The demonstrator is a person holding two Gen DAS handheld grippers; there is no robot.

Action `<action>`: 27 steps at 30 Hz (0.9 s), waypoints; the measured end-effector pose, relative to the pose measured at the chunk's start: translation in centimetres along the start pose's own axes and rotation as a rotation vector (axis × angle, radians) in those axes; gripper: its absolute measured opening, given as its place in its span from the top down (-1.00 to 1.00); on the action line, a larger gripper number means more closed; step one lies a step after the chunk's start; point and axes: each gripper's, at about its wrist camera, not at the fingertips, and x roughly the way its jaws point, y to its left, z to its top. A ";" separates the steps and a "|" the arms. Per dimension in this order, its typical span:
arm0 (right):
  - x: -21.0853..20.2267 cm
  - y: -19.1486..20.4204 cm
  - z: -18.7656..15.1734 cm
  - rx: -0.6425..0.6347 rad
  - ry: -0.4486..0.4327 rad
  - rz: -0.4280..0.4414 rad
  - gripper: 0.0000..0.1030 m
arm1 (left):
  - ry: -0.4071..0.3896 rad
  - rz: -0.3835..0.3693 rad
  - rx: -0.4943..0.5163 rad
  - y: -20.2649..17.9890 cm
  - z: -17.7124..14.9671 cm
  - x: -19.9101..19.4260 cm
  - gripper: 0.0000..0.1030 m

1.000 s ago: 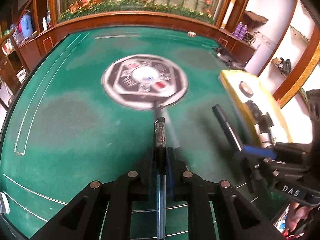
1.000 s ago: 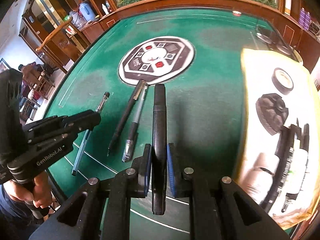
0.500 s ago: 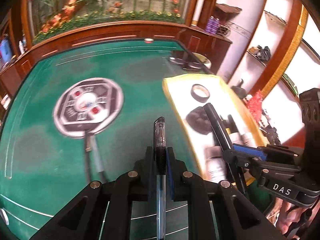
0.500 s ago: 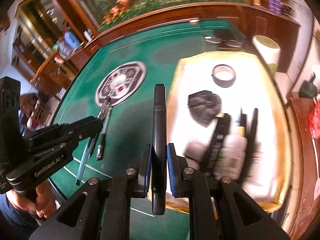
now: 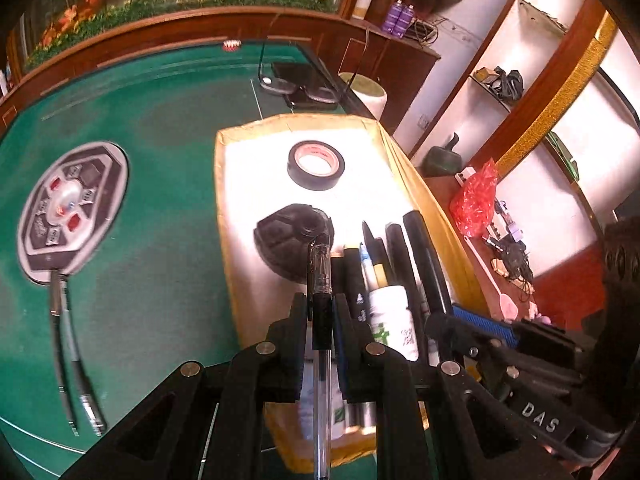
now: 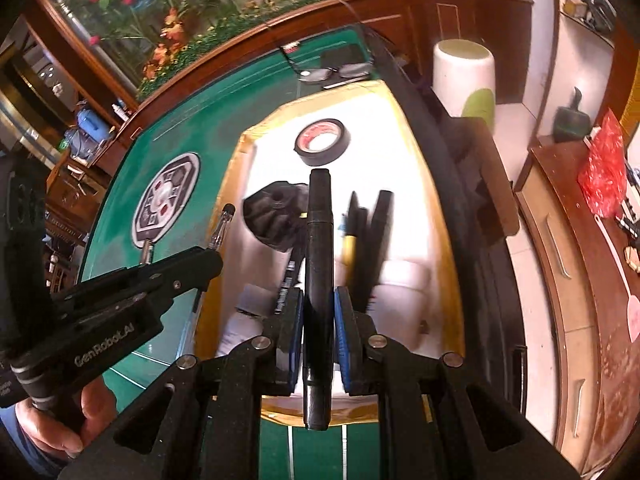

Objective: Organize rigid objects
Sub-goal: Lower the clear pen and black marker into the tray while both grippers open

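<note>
Two slim pens (image 5: 74,364) lie loose on green felt table (image 5: 160,240), far left. Left gripper (image 5: 322,312) pinched tight on clear plastic pen (image 5: 320,276), over near-left part of yellow-rimmed tray (image 5: 222,200). Tray holds glossy tape roll (image 5: 316,165), ribbed black disc (image 5: 286,236), markers. Right gripper (image 6: 319,312) clamps fat matte black marker (image 6: 319,248) above tray's near end

Bright daylight floods both views and burns the white floor of the yellow-rimmed tray (image 5: 404,168) to featureless glare, washing out detail around the black tape roll (image 5: 316,165). Fisheye bending curves the wooden table rail (image 6: 256,30) and darkens the corners to black. Motion blur smears the pens lying on the green felt (image 5: 168,264) (the round emblem too), and the tray contents in the right view
</note>
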 end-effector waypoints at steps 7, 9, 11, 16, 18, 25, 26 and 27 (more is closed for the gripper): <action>1.3 -1.5 0.5 0.032 0.028 -0.012 0.72 | 0.048 0.024 -0.032 0.2 0.6 2.5 0.77; 1.7 -1.8 0.7 0.040 0.036 -0.009 0.72 | 0.050 0.038 -0.030 0.2 0.6 2.8 0.77; 2.0 -1.8 0.8 0.032 0.041 -0.012 0.72 | 0.048 0.046 -0.026 0.3 0.6 2.9 0.77; 2.6 -1.6 1.0 0.018 0.050 -0.021 0.72 | 0.030 0.070 0.004 -0.1 0.5 2.8 0.77; 2.8 -1.6 1.1 0.017 0.054 -0.022 0.72 | 0.025 0.079 0.017 -0.2 0.6 2.9 0.77; 2.9 -1.5 1.2 0.007 0.058 -0.024 0.71 | 0.007 0.099 0.040 -0.6 0.8 2.8 0.77; 2.9 -1.4 1.2 0.003 0.056 -0.027 0.71 | 0.006 0.099 0.041 -0.6 0.8 2.7 0.77; 2.8 -1.3 1.3 -0.002 0.052 -0.030 0.71 | 0.006 0.099 0.040 -0.6 0.8 2.7 0.77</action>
